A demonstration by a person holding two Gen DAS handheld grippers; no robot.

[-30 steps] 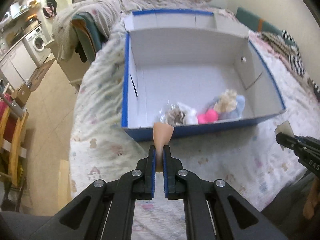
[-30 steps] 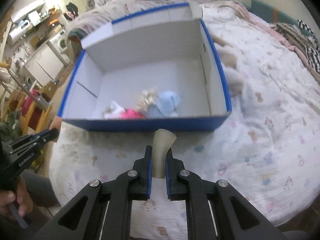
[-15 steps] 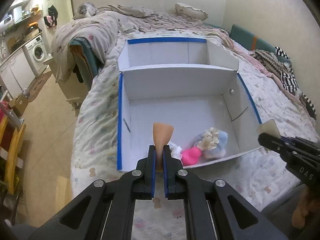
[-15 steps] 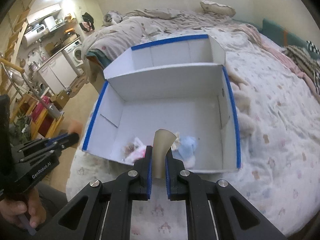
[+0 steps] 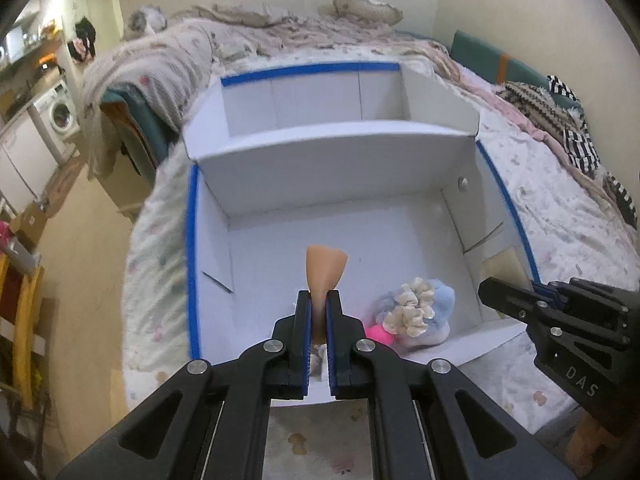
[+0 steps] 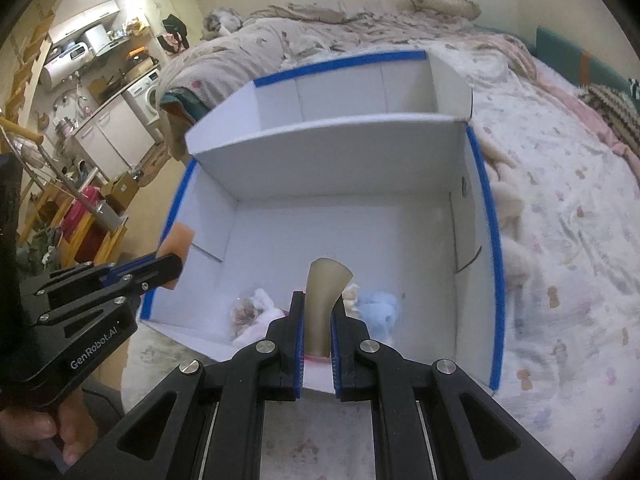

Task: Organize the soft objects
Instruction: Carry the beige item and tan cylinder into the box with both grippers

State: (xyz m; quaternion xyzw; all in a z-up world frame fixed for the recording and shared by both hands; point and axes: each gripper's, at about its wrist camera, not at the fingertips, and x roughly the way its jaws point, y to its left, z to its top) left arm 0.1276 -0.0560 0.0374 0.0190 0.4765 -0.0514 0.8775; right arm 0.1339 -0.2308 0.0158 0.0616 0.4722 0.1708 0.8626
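Observation:
A white box with blue-taped rims [image 5: 400, 168] [image 6: 328, 160] stands on the bed. My left gripper [image 5: 319, 300] is shut on an orange soft wedge [image 5: 325, 268] and holds it over the box's near part. My right gripper [image 6: 318, 300] is shut on a beige-grey soft wedge [image 6: 326, 288], also over the box. On the box floor lie a blue plush [image 5: 440, 300] [image 6: 378, 306], a cream ruffled piece [image 5: 412, 308], a pink ball [image 5: 378, 334] and a clear bag of soft bits [image 6: 250, 312].
The bed [image 6: 568, 240] has a patterned cover with rumpled blankets [image 5: 248, 28] at the far end and striped clothes [image 5: 572, 140] at the right. Left of the bed are the floor [image 5: 80, 248], a washing machine [image 5: 60, 114] and cardboard boxes [image 6: 122, 190].
Both grippers have risen and moved forward from before the box's near wall to over its inside. Each still holds its wedge. The box's contents have not moved.

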